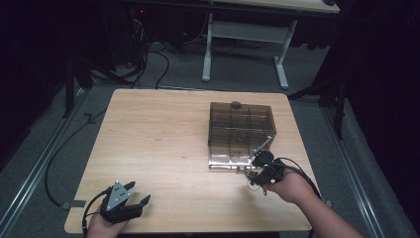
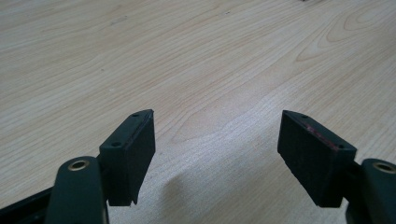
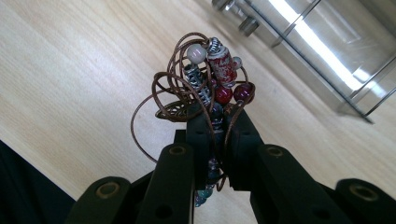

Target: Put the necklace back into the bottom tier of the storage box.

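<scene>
1. My right gripper (image 3: 217,122) has its jaws pressed together on a tangle of beaded wire jewellery (image 3: 205,84); only the thin strand of beads and brown wire sits between the pads.
2. In the right gripper view I see the bundle bunched above the jaw tips: loops of brown wire, a pale round bead, two dark red round beads, a red and white barrel bead, a small metal coil and a filigree leaf charm. A few more beads hang down between the jaws toward the bottom of the view.
3. From the high view, the right gripper (image 1: 261,168) is at the near right part of the worktop (image 1: 158,144), just in front of the near right corner of the smoky clear organiser box (image 1: 241,130). The jewellery (image 1: 252,174) shows there as a small dark cluster at the jaw tips; I cannot tell whether it is touching the wood.
4. The box is divided into compartments and has a small dark knob (image 1: 236,104) on its far edge. Its clear base plate and metal fittings (image 3: 299,42) run across the top right of the right gripper view.
5. My left gripper (image 1: 130,201) rests at the near left edge of the worktop, well apart from the box and the jewellery.
6. In the left gripper view its jaws (image 2: 219,158) stand wide apart with bare wood grain between them and nothing held.
</scene>
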Motion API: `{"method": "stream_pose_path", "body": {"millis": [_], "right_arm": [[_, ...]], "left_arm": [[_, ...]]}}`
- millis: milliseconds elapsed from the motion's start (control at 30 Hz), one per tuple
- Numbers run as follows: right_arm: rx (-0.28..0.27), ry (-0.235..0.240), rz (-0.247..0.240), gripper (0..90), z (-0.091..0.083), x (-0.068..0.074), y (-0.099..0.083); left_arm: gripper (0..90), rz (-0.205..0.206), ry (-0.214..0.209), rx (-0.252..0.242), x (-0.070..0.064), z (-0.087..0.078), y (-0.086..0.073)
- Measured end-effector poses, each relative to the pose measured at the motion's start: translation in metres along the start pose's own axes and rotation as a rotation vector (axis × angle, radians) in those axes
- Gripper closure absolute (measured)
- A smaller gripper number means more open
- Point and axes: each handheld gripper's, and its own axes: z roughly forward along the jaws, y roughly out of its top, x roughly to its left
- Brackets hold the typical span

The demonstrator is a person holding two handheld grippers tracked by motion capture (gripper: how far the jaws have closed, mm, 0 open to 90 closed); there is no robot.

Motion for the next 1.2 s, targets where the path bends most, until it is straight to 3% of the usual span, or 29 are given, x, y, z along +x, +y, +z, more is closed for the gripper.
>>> {"method": "stream_pose_path", "body": {"millis": [167,200,233,467,667,833,900,1200], "right_arm": [[0.006,-0.011,0.011,82.4,-0.004,-0.004,0.010],[0.000,-0.012,-0.005,82.3,-0.004,-0.006,0.012],[0.007,-0.014,0.014,82.4,-0.004,-0.006,0.015],[-0.006,-0.026,-0.017,82.3,-0.001,-0.017,0.038],[-0.004,-0.030,-0.011,82.3,0.004,-0.024,0.058],[0.006,-0.030,-0.008,82.3,0.013,-0.028,0.077],[0.014,-0.030,-0.027,82.3,0.017,-0.030,0.083],[0.055,-0.040,-0.023,82.3,0.041,-0.034,0.094]], "left_arm": [[27.9,0.001,-0.002,-0.001,0.000,0.000,0.000],[27.9,0.001,-0.002,-0.001,0.000,0.000,0.000],[27.9,0.001,-0.003,-0.001,0.000,0.000,0.000],[27.9,0.002,-0.003,0.002,0.000,0.000,0.000],[27.9,0.001,-0.002,0.001,0.000,0.000,0.000],[27.9,0.003,-0.005,0.001,0.000,0.000,0.000],[27.9,0.003,-0.007,0.001,0.000,0.000,0.000],[27.9,0.003,-0.008,0.002,0.000,0.000,0.000]]}}
